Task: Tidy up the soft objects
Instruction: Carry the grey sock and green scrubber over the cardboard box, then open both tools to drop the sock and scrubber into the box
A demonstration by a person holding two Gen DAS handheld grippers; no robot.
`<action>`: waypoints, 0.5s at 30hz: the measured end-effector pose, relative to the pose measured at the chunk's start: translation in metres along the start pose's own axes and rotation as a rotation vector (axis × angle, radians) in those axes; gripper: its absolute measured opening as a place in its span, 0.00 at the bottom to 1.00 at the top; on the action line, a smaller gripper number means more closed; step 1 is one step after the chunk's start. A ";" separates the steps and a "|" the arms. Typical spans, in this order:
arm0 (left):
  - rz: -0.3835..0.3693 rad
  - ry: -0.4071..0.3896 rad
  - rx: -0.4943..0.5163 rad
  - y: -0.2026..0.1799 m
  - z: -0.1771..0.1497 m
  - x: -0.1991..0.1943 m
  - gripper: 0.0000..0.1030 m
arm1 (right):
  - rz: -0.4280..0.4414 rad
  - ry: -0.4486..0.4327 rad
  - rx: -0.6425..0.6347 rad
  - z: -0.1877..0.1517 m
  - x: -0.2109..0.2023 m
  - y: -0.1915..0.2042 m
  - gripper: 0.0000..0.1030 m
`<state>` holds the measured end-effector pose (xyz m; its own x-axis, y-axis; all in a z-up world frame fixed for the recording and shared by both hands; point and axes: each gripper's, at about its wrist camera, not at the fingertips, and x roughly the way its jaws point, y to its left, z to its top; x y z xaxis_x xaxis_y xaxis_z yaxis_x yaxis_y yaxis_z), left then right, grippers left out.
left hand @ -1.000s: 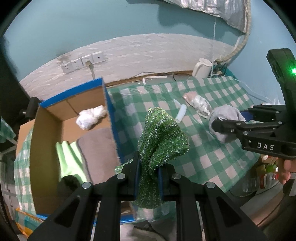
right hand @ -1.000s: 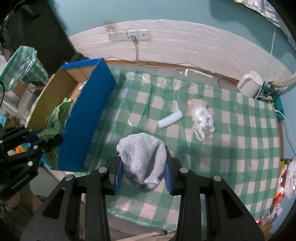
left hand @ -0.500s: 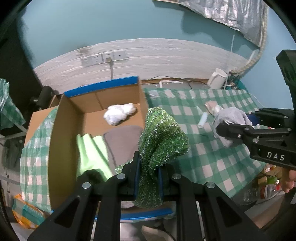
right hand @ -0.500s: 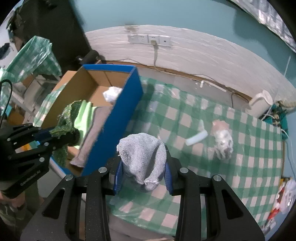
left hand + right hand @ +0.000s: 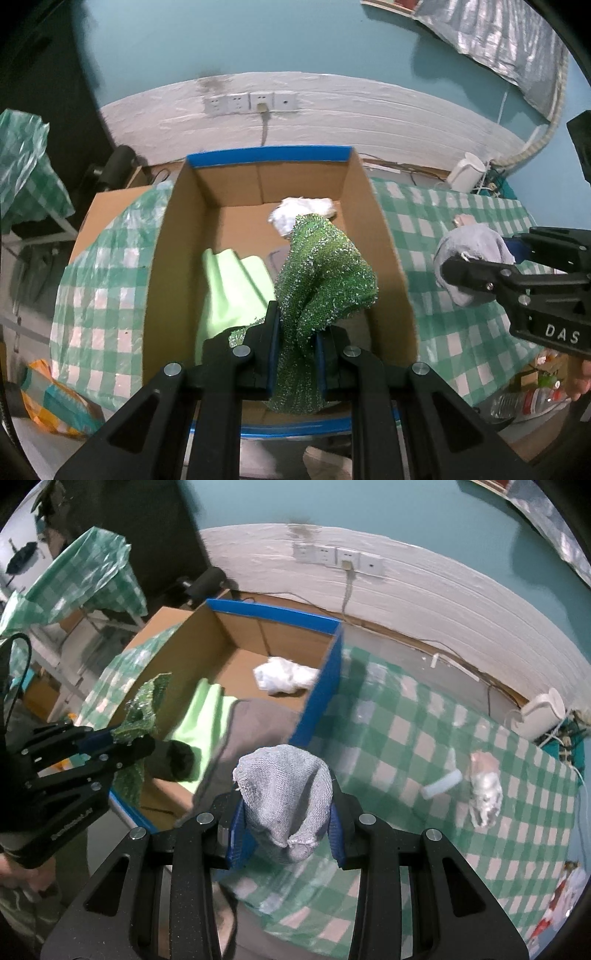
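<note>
My left gripper (image 5: pixel 297 332) is shut on a sparkly green cloth (image 5: pixel 321 280) and holds it above the open cardboard box (image 5: pixel 388 236). The box holds a light green cloth (image 5: pixel 232 291), a grey cloth (image 5: pixel 258 720) and a white crumpled cloth (image 5: pixel 299 216). My right gripper (image 5: pixel 284 830) is shut on a grey knitted cloth (image 5: pixel 284 794), above the green checked table (image 5: pixel 406 746) just right of the box. The right gripper also shows in the left wrist view (image 5: pixel 476 266). The left gripper shows in the right wrist view (image 5: pixel 125 742).
On the table lie a pale tube (image 5: pixel 441 782) and a crumpled clear plastic wrap (image 5: pixel 485 794). A white kettle (image 5: pixel 539 716) stands at the back right. Wall sockets (image 5: pixel 251 103) sit behind the box. A checked plastic sheet (image 5: pixel 99 266) covers the surface left of the box.
Both grippers have moved left with their cloths. The green cloth went from over the table edge to over the box. The grey cloth now hangs near the box's blue side.
</note>
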<state>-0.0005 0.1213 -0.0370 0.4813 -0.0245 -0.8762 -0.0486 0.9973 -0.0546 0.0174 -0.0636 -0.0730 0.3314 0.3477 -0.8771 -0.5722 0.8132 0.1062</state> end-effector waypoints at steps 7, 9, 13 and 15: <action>0.013 0.026 -0.027 0.019 -0.006 0.012 0.16 | 0.025 0.017 -0.054 0.010 0.019 0.031 0.35; 0.016 0.036 -0.038 0.025 -0.007 0.015 0.16 | 0.031 0.023 -0.066 0.011 0.024 0.037 0.35; 0.021 0.059 -0.053 0.031 -0.009 0.021 0.19 | 0.043 0.038 -0.092 0.011 0.034 0.050 0.36; 0.029 0.071 -0.060 0.034 -0.010 0.024 0.36 | 0.051 0.043 -0.100 0.012 0.038 0.055 0.40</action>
<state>0.0003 0.1543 -0.0645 0.4161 -0.0028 -0.9093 -0.1147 0.9918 -0.0556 0.0078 0.0000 -0.0952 0.2684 0.3654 -0.8913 -0.6605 0.7434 0.1058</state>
